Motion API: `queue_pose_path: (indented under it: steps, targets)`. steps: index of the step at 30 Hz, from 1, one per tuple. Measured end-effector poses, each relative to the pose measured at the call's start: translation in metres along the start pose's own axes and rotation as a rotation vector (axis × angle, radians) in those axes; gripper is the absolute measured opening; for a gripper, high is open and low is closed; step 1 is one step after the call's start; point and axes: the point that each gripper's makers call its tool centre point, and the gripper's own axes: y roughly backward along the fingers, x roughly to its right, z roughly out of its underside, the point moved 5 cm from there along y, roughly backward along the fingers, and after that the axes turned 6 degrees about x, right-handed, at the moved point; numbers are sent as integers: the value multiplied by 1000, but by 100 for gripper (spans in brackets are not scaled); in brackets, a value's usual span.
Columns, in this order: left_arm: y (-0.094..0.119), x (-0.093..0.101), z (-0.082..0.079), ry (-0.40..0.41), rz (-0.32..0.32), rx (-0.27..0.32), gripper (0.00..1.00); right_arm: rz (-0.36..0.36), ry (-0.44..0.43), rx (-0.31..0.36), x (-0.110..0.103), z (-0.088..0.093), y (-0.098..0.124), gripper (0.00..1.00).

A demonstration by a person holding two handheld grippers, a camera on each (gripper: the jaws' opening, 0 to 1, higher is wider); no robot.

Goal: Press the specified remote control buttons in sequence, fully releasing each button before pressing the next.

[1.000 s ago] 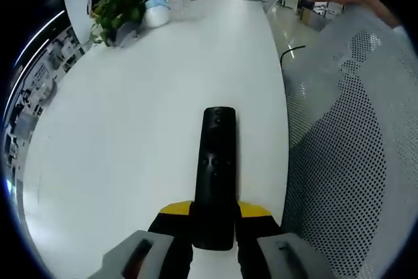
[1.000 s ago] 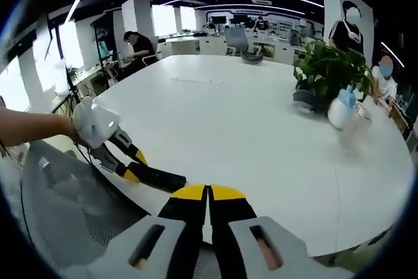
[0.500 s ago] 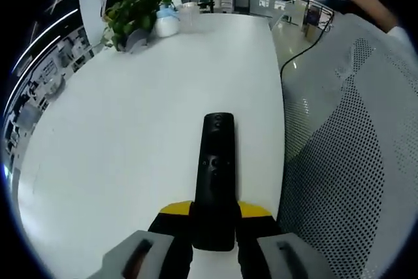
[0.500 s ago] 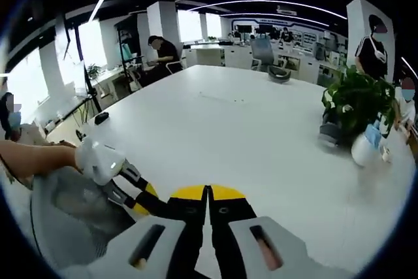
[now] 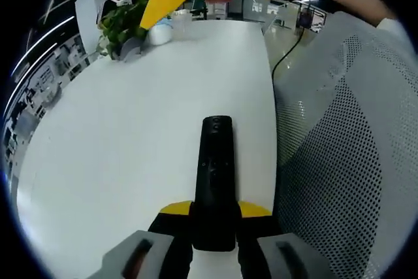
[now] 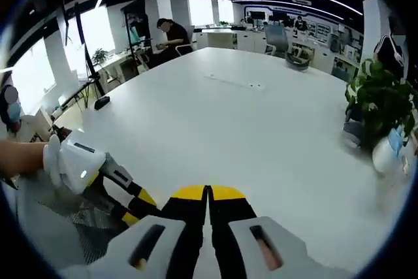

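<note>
Here, the left tool point(image 5: 214, 217) pinches the near end of a slim black plastic remote control point(image 5: 215, 168), which points away over the white oval worktop point(image 5: 124, 129). The right tool point(image 6: 208, 202), jaws pressed together and holding nothing, hovers above the same worktop.

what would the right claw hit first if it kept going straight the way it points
Probably the bare white table. The right claw is shut and empty, aimed across the tabletop with nothing standing in its line; the plant sits off to the side. Depth is hard to judge.
</note>
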Motion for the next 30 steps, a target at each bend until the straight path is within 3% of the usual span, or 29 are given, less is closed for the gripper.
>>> queue_pose_path:
  steps: [10,15,22,26,30]
  targets:
    - [-2,4,-2,-24,26,2,24,-35,-39,-87,-2,36,-12,0]
    - [-2,5,-2,-37,39,3,24,-70,-114,-215,-3,59,-17,0]
    - [-2,5,-2,-32,40,7,24,-75,-91,-395,-5,86,-17,0]
    - [-2,5,-2,-33,39,4,24,-94,-63,-399,-10,88,-19,0]
    - [-2,5,-2,-33,41,3,24,-121,-78,-470,-15,98,-19,0]
